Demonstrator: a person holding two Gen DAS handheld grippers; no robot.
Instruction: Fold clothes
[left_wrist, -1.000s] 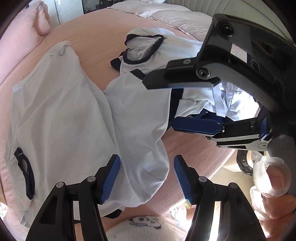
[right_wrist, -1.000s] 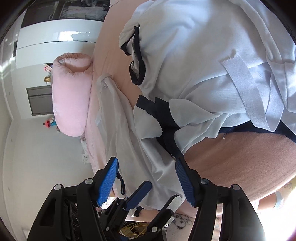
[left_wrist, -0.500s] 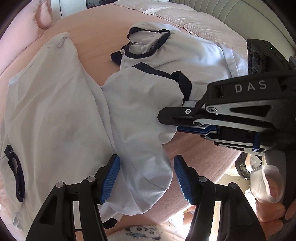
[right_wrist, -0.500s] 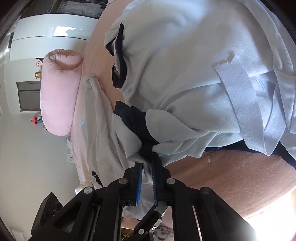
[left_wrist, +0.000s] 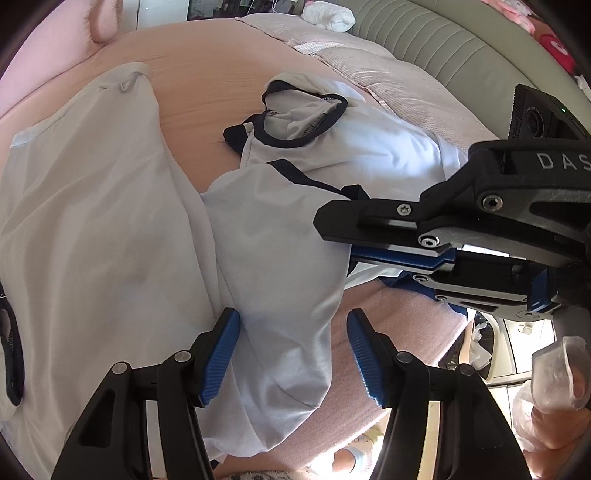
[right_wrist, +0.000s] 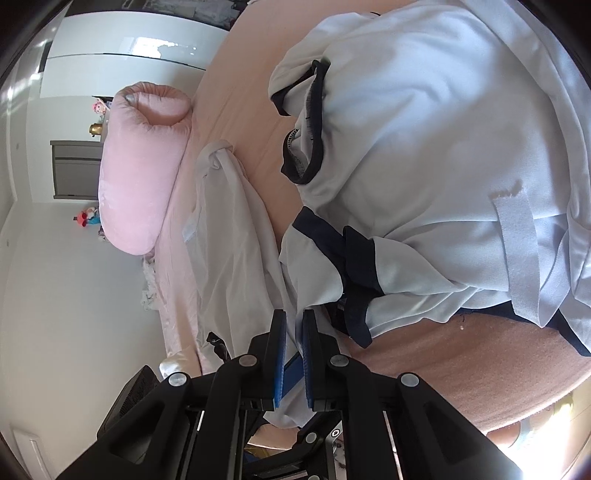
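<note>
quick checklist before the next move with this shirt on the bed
1. Right tongs shut on the white shirt: ok, pads closed with cloth between them.
2. Left tongs ready to grab: ok, open, with the shirt's hanging fold between the pads.
3. Left tongs gripping anything: not ok, nothing pinched yet.
4. Only one layer in the right grip: cannot tell, the cloth is bunched there.
5. Shirt separate from the other white garment beside it: cannot tell, their edges overlap.
6. Shirt lying flat on the bed: not ok, it is crumpled and hangs over the edge.
</note>
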